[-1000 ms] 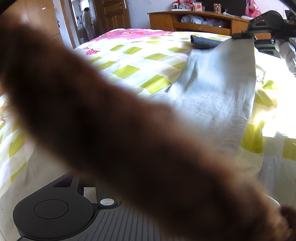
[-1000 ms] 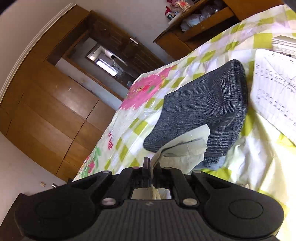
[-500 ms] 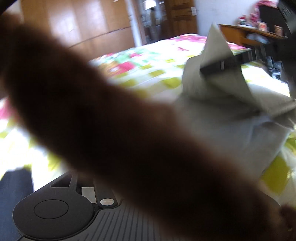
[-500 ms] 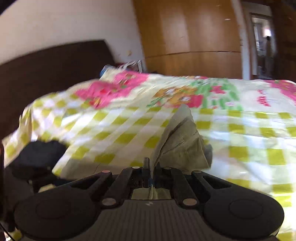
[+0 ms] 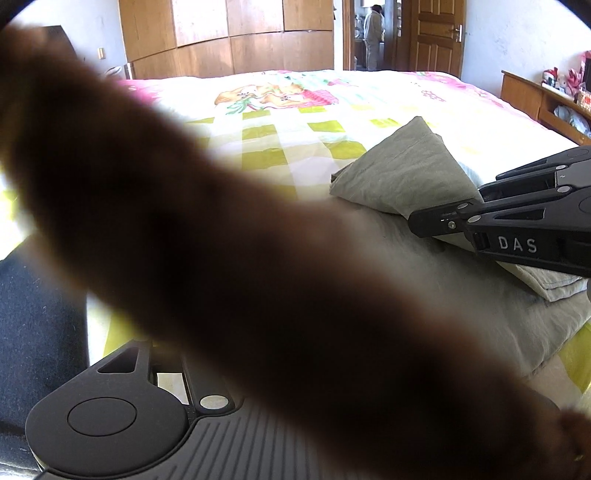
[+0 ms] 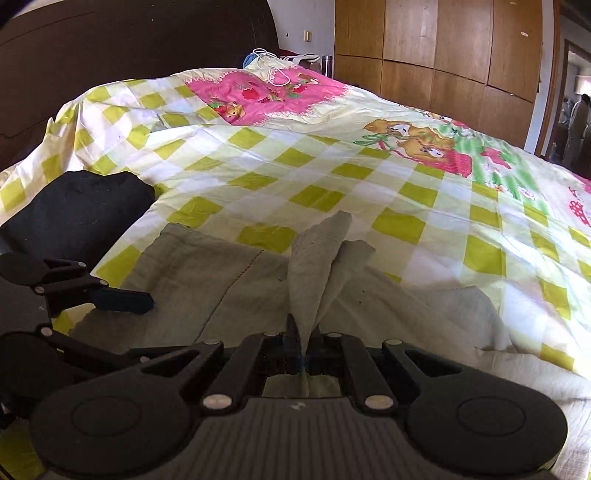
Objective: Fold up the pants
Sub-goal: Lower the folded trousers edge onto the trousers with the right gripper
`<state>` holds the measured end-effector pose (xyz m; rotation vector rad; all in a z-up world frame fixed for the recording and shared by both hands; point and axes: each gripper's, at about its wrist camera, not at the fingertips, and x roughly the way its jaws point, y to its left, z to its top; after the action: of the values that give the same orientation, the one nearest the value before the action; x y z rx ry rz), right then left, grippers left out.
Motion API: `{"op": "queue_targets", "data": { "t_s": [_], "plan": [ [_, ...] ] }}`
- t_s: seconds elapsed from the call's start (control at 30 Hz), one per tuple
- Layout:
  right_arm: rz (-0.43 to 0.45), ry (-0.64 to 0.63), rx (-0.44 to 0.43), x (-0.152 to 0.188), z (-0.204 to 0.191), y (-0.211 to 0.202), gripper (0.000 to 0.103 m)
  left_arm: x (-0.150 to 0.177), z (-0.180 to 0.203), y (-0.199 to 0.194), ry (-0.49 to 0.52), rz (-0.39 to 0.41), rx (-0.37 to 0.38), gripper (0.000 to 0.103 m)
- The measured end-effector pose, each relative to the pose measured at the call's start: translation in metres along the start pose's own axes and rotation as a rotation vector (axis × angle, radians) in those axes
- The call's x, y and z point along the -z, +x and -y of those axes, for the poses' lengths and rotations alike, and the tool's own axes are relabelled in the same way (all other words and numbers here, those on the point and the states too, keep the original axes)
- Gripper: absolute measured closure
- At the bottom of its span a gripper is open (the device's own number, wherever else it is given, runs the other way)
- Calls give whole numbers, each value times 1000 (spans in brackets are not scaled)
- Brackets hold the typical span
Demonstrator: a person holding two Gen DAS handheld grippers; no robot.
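Grey-green pants (image 6: pixel 221 280) lie on the checked bedspread, partly folded over themselves. My right gripper (image 6: pixel 301 328) is shut on a corner of the pants, which sticks up as a peak between its fingers; it also shows in the left wrist view (image 5: pixel 436 221) low over the pants (image 5: pixel 402 173). My left gripper shows at the left of the right wrist view (image 6: pixel 125 299), fingers resting on the pants' left edge, apparently together. In the left wrist view a blurred brown shape (image 5: pixel 221 240) hides its own fingers.
A dark folded garment (image 6: pixel 74 210) lies at the left by the pants. The bedspread (image 6: pixel 332 166) stretches ahead to the dark headboard (image 6: pixel 129 44). Wooden wardrobes (image 6: pixel 443 55), an open doorway with a person (image 5: pixel 373 33) and a shelf (image 5: pixel 546 99) stand beyond.
My right gripper swung the held end of the pants across the bed and lowered it onto the rest of the pants. Both views turned from the shelf toward the wardrobe and headboard.
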<state>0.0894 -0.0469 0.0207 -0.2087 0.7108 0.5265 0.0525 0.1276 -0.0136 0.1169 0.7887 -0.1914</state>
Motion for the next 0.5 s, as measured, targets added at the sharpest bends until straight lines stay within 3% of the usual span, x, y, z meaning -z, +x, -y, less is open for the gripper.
{"op": "queue_targets", "data": {
  "t_s": [0.5],
  "plan": [
    [-48, -110, 37, -1, -28, 14, 83, 4, -5, -5, -20, -1, 8, 43]
  ]
}}
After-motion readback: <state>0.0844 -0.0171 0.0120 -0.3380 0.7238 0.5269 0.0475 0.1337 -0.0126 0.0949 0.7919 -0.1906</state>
